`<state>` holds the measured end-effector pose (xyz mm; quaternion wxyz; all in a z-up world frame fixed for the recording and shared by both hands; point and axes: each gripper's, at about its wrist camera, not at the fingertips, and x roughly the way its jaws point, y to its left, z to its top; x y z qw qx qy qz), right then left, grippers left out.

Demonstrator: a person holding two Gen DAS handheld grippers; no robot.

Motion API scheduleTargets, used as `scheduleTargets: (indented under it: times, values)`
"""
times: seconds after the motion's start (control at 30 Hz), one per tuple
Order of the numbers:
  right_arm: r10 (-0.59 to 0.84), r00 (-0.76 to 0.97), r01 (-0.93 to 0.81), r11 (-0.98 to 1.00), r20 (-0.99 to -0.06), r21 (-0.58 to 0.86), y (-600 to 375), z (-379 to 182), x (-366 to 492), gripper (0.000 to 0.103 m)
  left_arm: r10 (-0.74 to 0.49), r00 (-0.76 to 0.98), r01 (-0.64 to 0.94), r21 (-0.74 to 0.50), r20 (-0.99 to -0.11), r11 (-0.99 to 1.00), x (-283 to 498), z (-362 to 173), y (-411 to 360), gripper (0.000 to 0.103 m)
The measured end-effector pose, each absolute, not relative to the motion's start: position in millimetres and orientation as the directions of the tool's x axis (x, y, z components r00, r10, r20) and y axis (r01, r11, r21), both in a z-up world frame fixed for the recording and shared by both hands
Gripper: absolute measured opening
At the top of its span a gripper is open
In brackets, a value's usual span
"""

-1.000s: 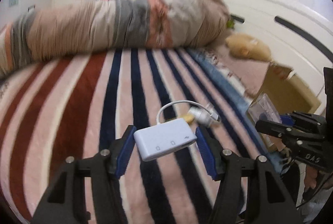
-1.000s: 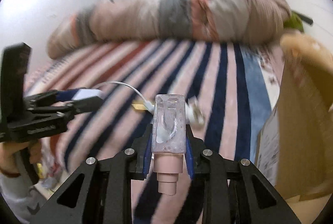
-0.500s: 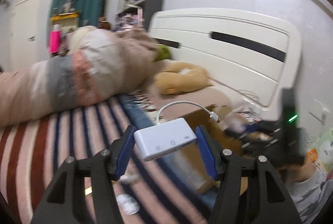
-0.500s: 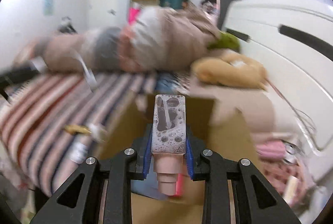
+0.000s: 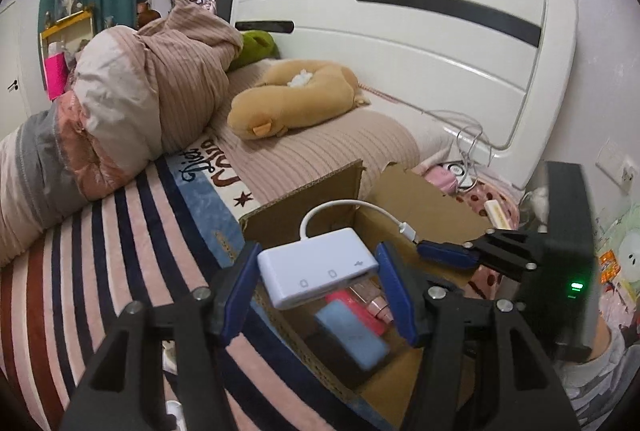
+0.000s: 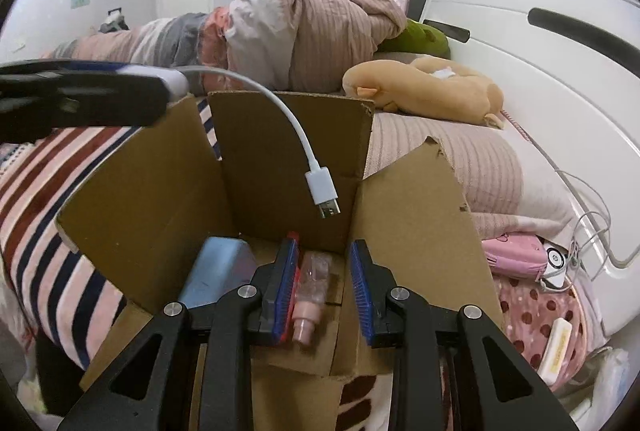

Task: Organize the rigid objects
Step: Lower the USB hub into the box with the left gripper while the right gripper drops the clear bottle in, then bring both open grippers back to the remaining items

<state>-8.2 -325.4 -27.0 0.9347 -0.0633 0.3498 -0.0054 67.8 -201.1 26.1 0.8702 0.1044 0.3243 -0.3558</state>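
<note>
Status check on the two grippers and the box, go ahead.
Left gripper shut on white adapter, above cardboard box. Right gripper open, pink bottle lying in box. Adapter's cable plug dangling over box; nothing blocking.

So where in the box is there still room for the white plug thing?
The brown cardboard box shows bare floor at its right side, beside the clear pink-capped bottle. The left is crowded by the light-blue case. The left gripper holds the white adapter above.
</note>
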Motion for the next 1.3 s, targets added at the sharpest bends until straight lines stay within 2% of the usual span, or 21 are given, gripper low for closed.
scheduleTargets:
  times: [0.3,0.43,0.67,0.77,1.0,1.2,1.3]
  values:
    - [-0.021,0.76,-0.056,0.994,-0.649,-0.097,-329.0,-26.7,-9.7,0.024,-0.489,0.492,0.689,-0.022,-0.72,0.725,89.9,10.0,-227.3,0.056]
    - [-0.012,0.76,-0.062,0.994,-0.65,-0.091,-329.1,-27.0,-11.2,0.024,-0.479,0.492,0.686,-0.016,-0.727,0.728,91.6,7.2,-230.1,0.058]
    - [0.029,0.752,-0.079,0.996,-0.659,-0.046,-327.4,-24.5,-13.0,0.026,-0.492,0.515,0.665,-0.035,-0.702,0.746,90.5,16.7,-213.3,0.067]
    - [0.04,0.755,-0.082,0.996,-0.655,-0.034,-323.6,-19.9,-14.2,0.034,-0.503,0.535,0.649,-0.051,-0.678,0.759,88.2,27.8,-194.5,0.069]
    - [0.079,0.784,-0.117,0.993,-0.616,-0.021,-298.8,2.4,-16.6,0.036,-0.481,0.612,0.573,-0.067,-0.628,0.817,83.8,46.0,-133.4,0.075]
    - [0.21,0.784,-0.266,0.964,-0.584,-0.011,-232.8,25.7,-7.9,0.036,-0.416,0.694,0.463,-0.078,-0.588,0.883,82.1,44.0,-52.0,0.077]
    - [0.285,0.759,-0.348,0.938,-0.585,0.005,-194.3,27.5,-1.2,0.036,-0.375,0.708,0.414,-0.08,-0.598,0.907,84.6,31.6,-16.7,0.078]
